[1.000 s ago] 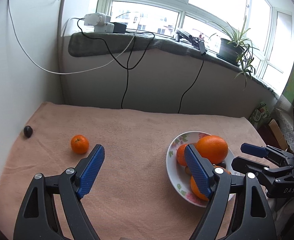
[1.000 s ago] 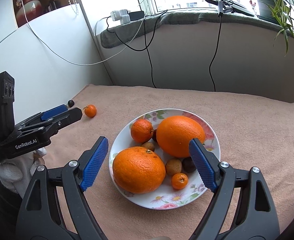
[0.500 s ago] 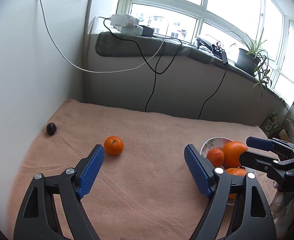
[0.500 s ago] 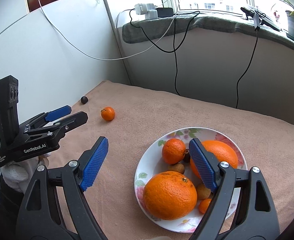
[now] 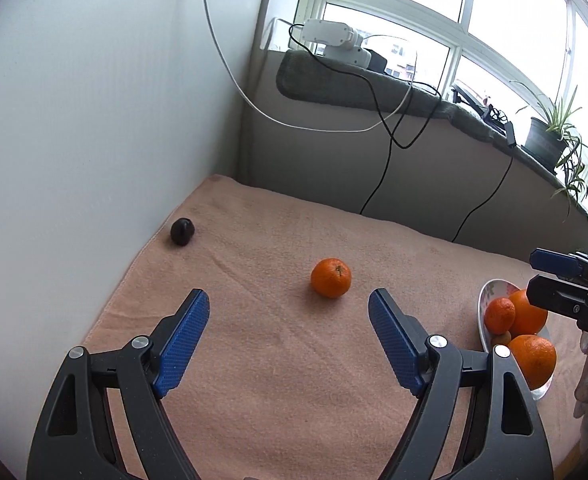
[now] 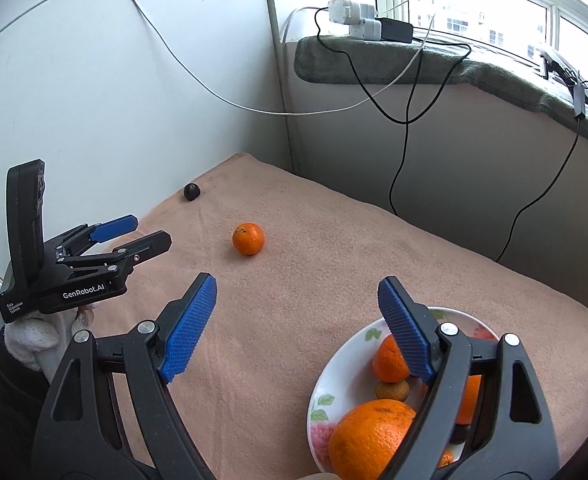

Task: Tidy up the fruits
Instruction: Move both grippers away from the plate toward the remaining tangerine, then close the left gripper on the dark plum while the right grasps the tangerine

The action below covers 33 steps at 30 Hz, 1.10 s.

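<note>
A small orange mandarin lies alone on the pink cloth. A dark round fruit sits farther back by the white wall. My left gripper is open and empty, a short way in front of the mandarin. My right gripper is open too, hovering over the left rim of a flowered plate. The plate holds two big oranges, a mandarin and several small brown fruits.
The cloth-covered table meets a white wall on the left and a grey wall at the back. Black and white cables hang down from the windowsill. A potted plant stands on the sill. A white-gloved hand holds the left gripper.
Both grippers have swung left across the table. The plate has slid toward the right edge of each view, and the lone mandarin and dark fruit now sit nearer the middle. Both stayed open.
</note>
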### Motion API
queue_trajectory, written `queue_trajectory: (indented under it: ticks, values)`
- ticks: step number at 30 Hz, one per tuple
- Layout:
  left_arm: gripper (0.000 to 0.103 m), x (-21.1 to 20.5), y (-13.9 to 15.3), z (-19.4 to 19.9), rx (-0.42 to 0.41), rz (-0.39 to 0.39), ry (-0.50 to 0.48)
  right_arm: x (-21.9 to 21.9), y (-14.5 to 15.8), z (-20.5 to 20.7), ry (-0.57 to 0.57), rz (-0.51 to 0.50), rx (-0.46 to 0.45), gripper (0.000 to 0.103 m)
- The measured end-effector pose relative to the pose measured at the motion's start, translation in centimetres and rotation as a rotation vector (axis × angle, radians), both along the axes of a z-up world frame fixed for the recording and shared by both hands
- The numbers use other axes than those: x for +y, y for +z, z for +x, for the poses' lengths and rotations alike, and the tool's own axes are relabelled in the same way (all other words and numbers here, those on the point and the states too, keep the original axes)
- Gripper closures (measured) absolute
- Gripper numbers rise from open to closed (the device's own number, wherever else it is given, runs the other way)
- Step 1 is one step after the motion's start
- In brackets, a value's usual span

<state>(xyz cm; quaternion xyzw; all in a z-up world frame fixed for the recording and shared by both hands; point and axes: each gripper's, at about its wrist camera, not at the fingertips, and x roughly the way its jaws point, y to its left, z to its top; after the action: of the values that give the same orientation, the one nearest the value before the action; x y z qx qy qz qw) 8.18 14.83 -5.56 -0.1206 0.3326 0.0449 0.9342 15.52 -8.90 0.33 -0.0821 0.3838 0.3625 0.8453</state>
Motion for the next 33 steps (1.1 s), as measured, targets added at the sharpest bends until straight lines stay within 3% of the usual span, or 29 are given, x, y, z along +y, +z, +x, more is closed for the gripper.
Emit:
queue_trajectory:
  ticks: [7, 16, 18, 20, 23, 28, 31, 33]
  values:
    - [0.021, 2.8, -1.0, 0.5, 0.031, -0.023, 0.066, 3.7, -0.1, 1.3, 0.111, -0.058, 0.007, 0.018]
    - [0.023, 4.8, -2.0, 2.4, 0.057, -0.012, 0.108, 7.3, -2.2, 4.6, 0.167, -0.069, 0.17, 0.018]
    - [0.025, 5.1, -2.2, 3.1, 0.064, -0.011, 0.107, 8.0, -2.8, 5.3, 0.176, -0.068, 0.22, 0.025]
    - [0.037, 5.0, -2.4, 3.9, 0.077, 0.013, 0.088, 8.6, -3.5, 6.1, 0.183, -0.065, 0.276, 0.031]
    - [0.042, 4.7, -2.5, 5.1, 0.089, 0.08, 0.063, 9.2, -4.4, 6.8, 0.178, -0.065, 0.317, 0.038]
    - [0.051, 4.0, -2.8, 7.3, 0.122, 0.289, 0.051, 10.1, -5.3, 7.2, 0.193, -0.088, 0.322, 0.043]
    - [0.061, 4.3, -3.3, 8.4, 0.147, 0.303, 0.029, 10.6, -5.7, 7.5, 0.198, -0.107, 0.32, 0.043]
    - [0.062, 4.6, -3.8, 9.1, 0.163, 0.314, 0.037, 10.9, -6.0, 7.8, 0.198, -0.112, 0.324, 0.044]
